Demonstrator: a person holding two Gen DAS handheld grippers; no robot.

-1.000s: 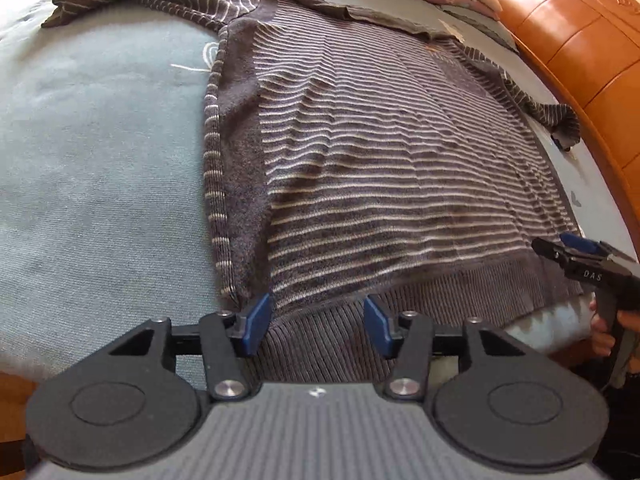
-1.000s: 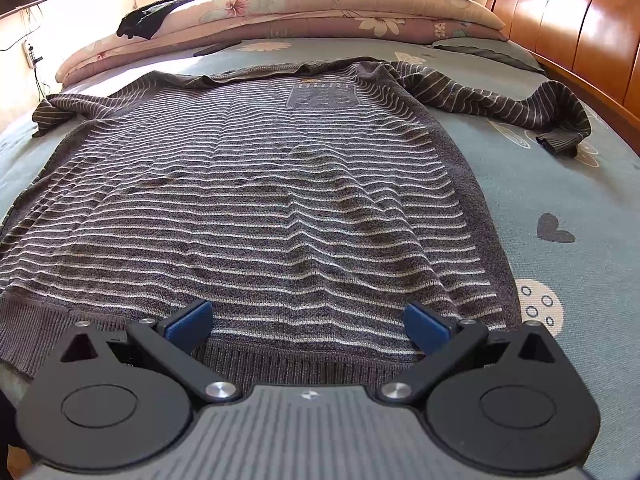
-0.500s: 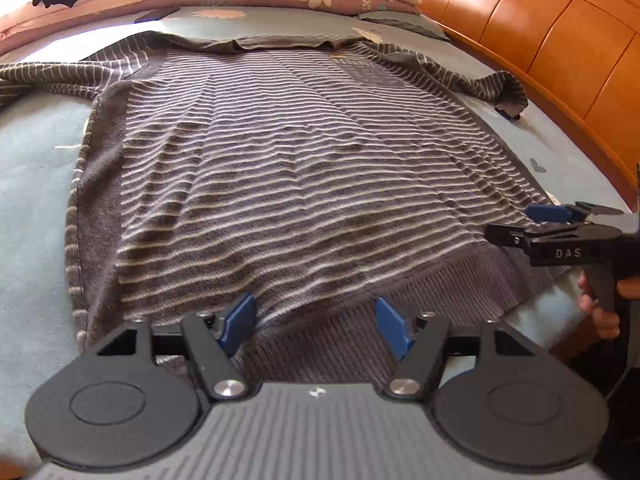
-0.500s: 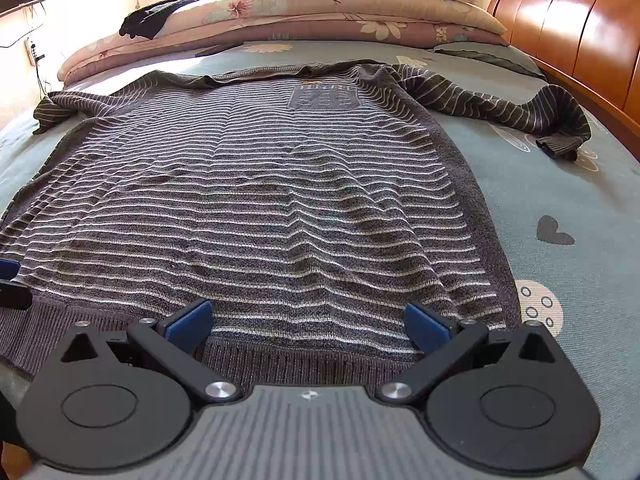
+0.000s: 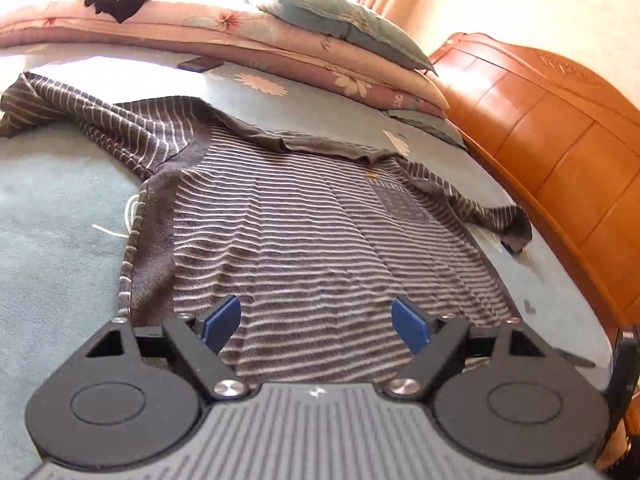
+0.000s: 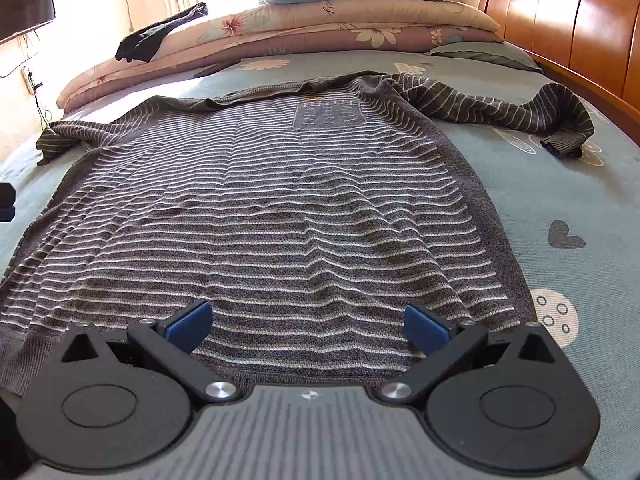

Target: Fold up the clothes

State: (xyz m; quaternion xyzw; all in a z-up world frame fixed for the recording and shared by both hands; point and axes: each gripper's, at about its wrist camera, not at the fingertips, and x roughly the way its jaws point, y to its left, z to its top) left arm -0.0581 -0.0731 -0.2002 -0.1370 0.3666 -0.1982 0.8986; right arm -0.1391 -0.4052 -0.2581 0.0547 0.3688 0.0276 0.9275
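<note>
Across the blue-green bed (image 6: 560,184) a grey striped sweater (image 6: 280,200) lay flat, front up, its ribbed hem at the near edge and its collar toward the stacked quilts (image 6: 320,28). One sleeve (image 6: 500,112) curled out toward the wooden bed frame (image 6: 580,20); the other sleeve (image 5: 80,112) trailed off on the opposite side.

The left tongs (image 5: 316,324) hung over the lower part of the sweater near its side seam; their jaws had just been opening and stood spread, with knit below them but nothing pinched between the blue pads. The right tongs (image 6: 308,326) hovered over the hem, spread wide as well and holding nothing.

The knit looked soft, limp and fairly thick, so it would likely drape and sag rather than keep a shape, and it would probably grip the sheet somewhat instead of sliding freely. It seemed light enough for a pinch at an edge to lift it. Sensible holds appeared to be the ribbed hem corners, the shoulder seams or a cuff, where the doubled fabric would give the pads something firm; a pinch in the middle of the body would probably just raise a tent of cloth.
</note>
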